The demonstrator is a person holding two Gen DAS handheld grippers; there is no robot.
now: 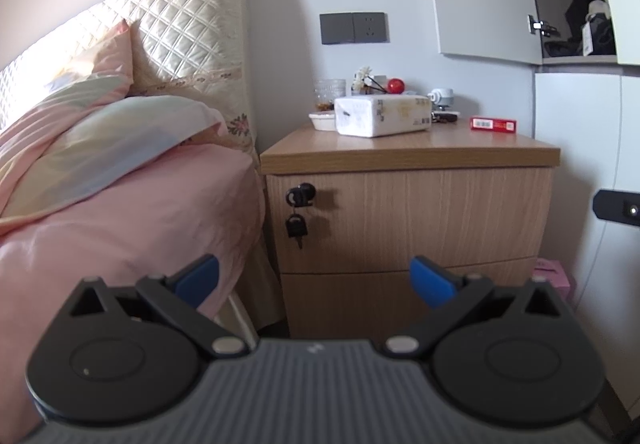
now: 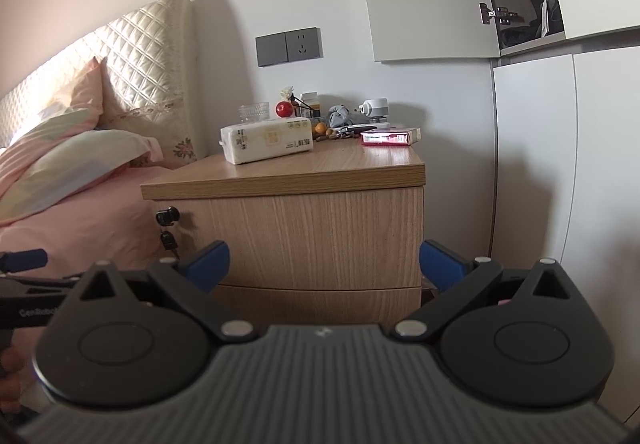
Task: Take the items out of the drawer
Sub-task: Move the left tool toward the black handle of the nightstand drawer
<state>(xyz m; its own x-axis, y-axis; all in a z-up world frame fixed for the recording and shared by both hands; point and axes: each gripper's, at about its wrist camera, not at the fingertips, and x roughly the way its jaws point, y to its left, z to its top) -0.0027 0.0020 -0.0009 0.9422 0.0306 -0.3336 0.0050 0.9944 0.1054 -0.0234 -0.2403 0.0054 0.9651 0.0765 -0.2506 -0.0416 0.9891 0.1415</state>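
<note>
A light wood nightstand point(image 1: 408, 219) stands between the bed and a white wardrobe; it also shows in the right wrist view point(image 2: 320, 232). Its upper drawer point(image 1: 420, 215) and lower drawer point(image 1: 400, 296) are both shut. A black lock with a hanging key point(image 1: 298, 211) sits at the upper drawer's left; it shows in the right wrist view too point(image 2: 167, 226). My left gripper point(image 1: 316, 280) is open and empty, some way in front of the drawers. My right gripper point(image 2: 324, 264) is open and empty, also short of the drawer front. Drawer contents are hidden.
On the nightstand top lie a white tissue pack point(image 1: 382, 115), a red box point(image 1: 493, 123), a glass jar point(image 1: 329, 91), a red ball point(image 1: 396, 85) and small clutter. A pink-sheeted bed point(image 1: 120, 211) is at left. White wardrobe point(image 1: 580, 147) at right, upper door open.
</note>
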